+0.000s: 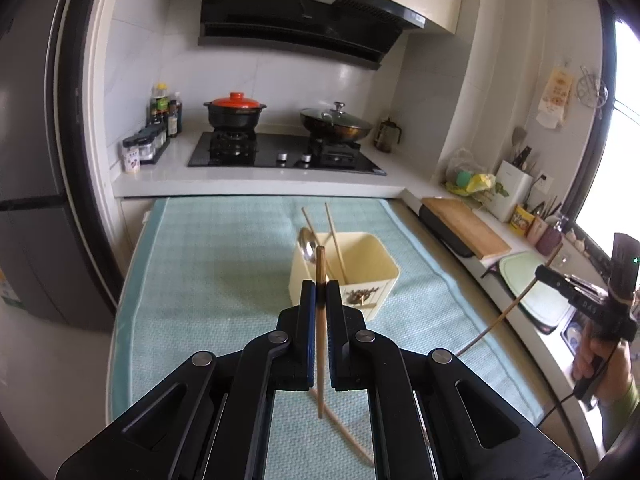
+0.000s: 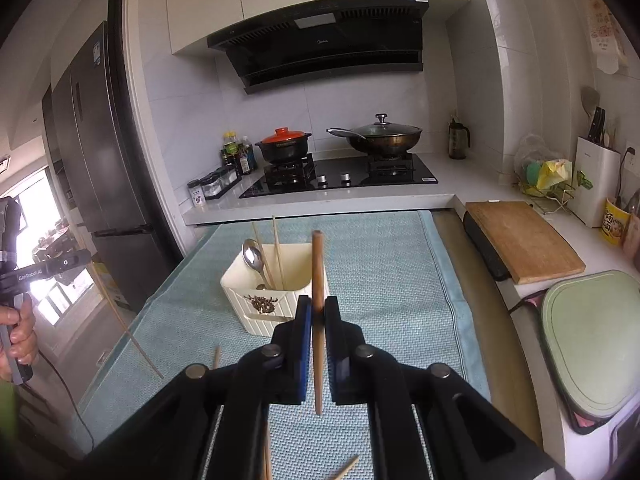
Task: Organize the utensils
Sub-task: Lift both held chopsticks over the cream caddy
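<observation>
In the left wrist view, the left gripper (image 1: 321, 292) is seen at lower centre, its blue pads closed on a wooden chopstick (image 1: 320, 320) that is held nearly upright between them, one end above the fingertips and the other below, over the light blue mat (image 1: 208, 280). Just beyond the fingertips, in the middle of the frame, a cream utensil box (image 1: 380, 280) stands on the mat; a metal spoon (image 1: 309, 247) and two chopsticks (image 1: 335, 236) are leaned inside it. A further loose chopstick (image 1: 348, 436) lies on the mat at the bottom.

At the right edge of that view, the right gripper (image 1: 538, 273) is held by a hand (image 1: 592, 356), with a thin chopstick slanting down from it.

In the right wrist view, the right gripper (image 2: 318, 312) is likewise closed on a darker upright chopstick (image 2: 317, 280), in front of the same box (image 2: 256, 312). More loose chopsticks (image 2: 347, 470) are seen on the mat at the bottom edge. The left gripper (image 2: 80, 258) and its hand (image 2: 20, 332) appear at the left edge.
</observation>
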